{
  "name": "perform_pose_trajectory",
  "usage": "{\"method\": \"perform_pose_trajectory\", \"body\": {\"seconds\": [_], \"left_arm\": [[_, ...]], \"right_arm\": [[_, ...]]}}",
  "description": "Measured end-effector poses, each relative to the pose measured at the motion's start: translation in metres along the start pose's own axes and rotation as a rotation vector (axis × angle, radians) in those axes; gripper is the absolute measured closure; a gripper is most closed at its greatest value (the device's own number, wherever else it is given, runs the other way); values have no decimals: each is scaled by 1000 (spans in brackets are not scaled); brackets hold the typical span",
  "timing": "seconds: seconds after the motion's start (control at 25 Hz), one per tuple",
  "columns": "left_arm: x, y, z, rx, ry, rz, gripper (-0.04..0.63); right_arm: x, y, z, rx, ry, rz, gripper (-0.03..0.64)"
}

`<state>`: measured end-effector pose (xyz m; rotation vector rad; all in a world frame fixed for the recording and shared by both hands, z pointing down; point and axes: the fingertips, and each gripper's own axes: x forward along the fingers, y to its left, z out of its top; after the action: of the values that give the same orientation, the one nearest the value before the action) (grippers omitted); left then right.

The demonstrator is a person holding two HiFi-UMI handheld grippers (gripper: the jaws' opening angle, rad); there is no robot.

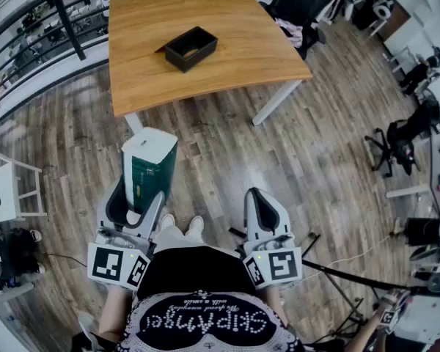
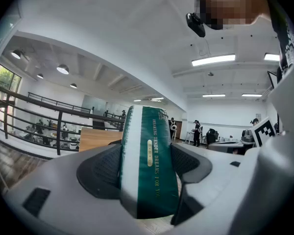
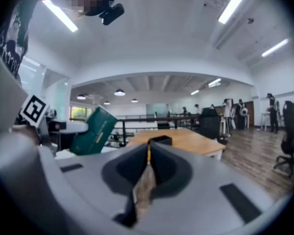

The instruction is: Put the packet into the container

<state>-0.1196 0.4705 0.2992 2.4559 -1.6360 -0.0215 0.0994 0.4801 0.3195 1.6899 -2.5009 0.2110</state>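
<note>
Carrying is the step in hand: over on the left, the left gripper [image 1: 136, 210] has its jaws spread wide around the green-and-white packet [image 1: 150, 169], with the pads pressed against its two sides. The packet stands upright out of the jaws, white end on top, above the wooden floor [image 1: 227, 160]. Ahead of it and well apart, the wooden table [image 1: 235, 28] bears the black container [image 1: 191, 48] — an open, box-shaped tray that sits alone near the table's middle, with nothing in it that I can make out. So the packet is picked up but not yet brought over, and I judge the task to be about midway. The next move calls for a walk forward to the table's near edge. After that comes a reach that brings the packet over the container's mouth and lowers it — likely tipped to lie along the opening — before the jaws let go. On the right, the right gripper [image 1: 261, 205] hangs beside the person's body with its jaws closed together on nothing, free to steady the container if it slides.
</note>
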Motion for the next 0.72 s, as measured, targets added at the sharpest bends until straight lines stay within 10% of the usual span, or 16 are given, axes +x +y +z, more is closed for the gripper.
{"method": "perform_pose_trajectory", "body": {"seconds": [0.72], "left_arm": [[-2,-5,9,-7,-30,5,256]], "right_arm": [[-11,-12,1,12,-4,-15,578]]}}
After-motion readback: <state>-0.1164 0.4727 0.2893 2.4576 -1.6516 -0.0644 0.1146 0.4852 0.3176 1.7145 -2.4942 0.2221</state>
